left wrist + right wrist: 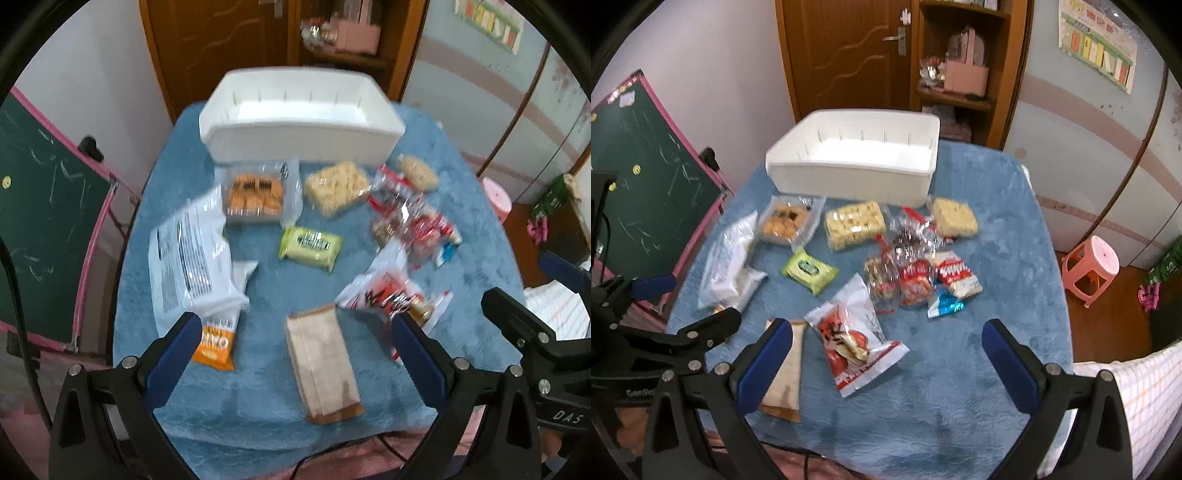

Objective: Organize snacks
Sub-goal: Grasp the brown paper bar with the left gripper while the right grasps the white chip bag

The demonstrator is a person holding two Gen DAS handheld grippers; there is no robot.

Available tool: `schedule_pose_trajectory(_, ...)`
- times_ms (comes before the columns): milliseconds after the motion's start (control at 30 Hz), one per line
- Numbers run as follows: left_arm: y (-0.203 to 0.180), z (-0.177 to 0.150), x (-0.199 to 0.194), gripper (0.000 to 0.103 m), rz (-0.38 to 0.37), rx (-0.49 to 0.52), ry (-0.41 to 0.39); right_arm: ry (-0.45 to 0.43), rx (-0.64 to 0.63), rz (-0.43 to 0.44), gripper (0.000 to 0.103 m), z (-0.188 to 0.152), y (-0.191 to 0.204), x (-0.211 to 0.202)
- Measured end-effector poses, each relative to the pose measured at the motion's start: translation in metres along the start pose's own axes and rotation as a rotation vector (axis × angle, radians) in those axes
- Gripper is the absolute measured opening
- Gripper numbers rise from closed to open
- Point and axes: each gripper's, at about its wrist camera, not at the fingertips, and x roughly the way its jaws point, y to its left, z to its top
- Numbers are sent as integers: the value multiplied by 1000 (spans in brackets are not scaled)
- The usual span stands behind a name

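Both grippers hang above the near edge of the table, well short of the bin (849,162); the left gripper (295,332) is spread wide with nothing in it, and the right gripper (886,339) is just as wide and as empty. Nearest, in front of the bin, lie a brown pack (323,363), an orange bar (218,343) and a red-and-white pouch (855,332); all look light and crinkly, likely slippery film, best pinched across the flat middle, not by a loose seam. Closer to the bin sit a green pack (310,243), a big white bag (192,251) and a heap of small red wraps (916,273). Just before the bin, a clear cookie tray (255,195) and pale cracker blocks (855,223) look brittle and want a soft squeeze. The bin holds nothing yet. The blue cloth (997,258) is plush, so jaws can press in under a pack; beyond stand a door (849,51) and a chalkboard (646,177).
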Motion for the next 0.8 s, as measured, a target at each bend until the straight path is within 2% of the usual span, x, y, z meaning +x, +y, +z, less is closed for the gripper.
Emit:
schedule_pose_trajectory(167,-3,-9,31,101,27,18,92,54,0,-2,103,-8,-4,27)
schedule_pose_trajectory(333,-16,-26,73,101,27,79,266,107,9,13,103,-15,-11,54)
schedule_pose_trajectory(467,-27,-37,100,101,-11,98,377,142,10,43,102,-16,-12,73)
schedule_pose_trajectory(600,-28,-41,114,101,-24,64,426,187,-22,76,102,-15,-6,94)
schedule_pose_trajectory(733,-20,-43,126,101,-57,-12,460,249,-45,126,102,-17,2,119)
schedule_pose_trajectory(800,-17,-44,133,100,-75,-49,480,281,-36,191,102,-18,7,131)
